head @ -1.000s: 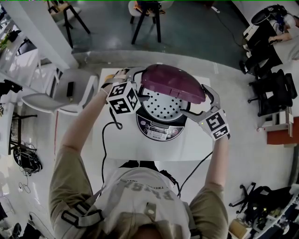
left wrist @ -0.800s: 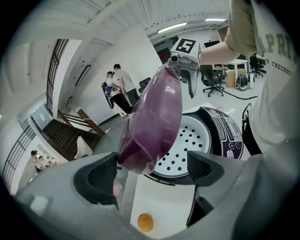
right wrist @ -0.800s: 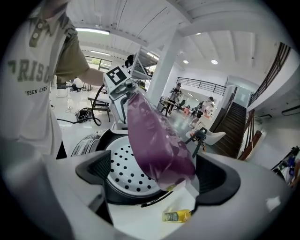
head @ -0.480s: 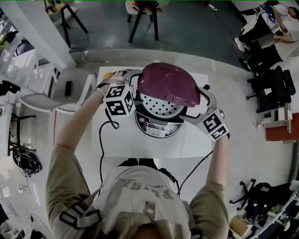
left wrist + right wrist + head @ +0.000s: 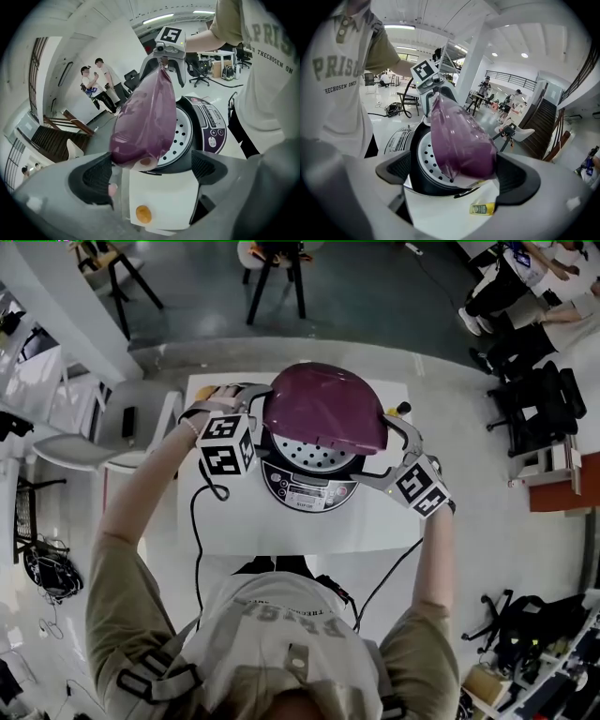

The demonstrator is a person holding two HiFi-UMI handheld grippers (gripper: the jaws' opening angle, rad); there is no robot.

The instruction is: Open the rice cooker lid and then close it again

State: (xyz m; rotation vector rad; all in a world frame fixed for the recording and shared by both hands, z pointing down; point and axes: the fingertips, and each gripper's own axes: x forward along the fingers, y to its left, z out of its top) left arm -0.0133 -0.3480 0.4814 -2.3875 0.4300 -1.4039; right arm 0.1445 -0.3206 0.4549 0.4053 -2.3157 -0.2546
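Note:
The rice cooker point(image 5: 305, 486) stands on a white table point(image 5: 375, 531). Its purple lid point(image 5: 323, 409) hangs half open, with the perforated inner plate point(image 5: 305, 454) showing under it. My left gripper point(image 5: 265, 423) reaches in at the lid's left side and my right gripper point(image 5: 380, 448) at its right. In the left gripper view the jaws point(image 5: 154, 171) stand wide and have just been opening; the lid's edge point(image 5: 140, 126) lies between them, close to the left pad point(image 5: 96, 178). In the right gripper view the wide jaws point(image 5: 458, 174) flank the lid point(image 5: 459, 136), which is near the right pad point(image 5: 515, 177).
A black cable point(image 5: 197, 512) runs off the table's left side. A small yellow piece point(image 5: 143, 214) lies on the table beside the cooker. White chairs point(image 5: 89, 446) stand to the left, dark stools point(image 5: 272, 277) beyond the table, and seated people point(image 5: 520, 287) at the upper right.
The lid has come down toward the cooker body, so less of the inner plate shows. Both grippers have moved down with it, staying at its two sides.

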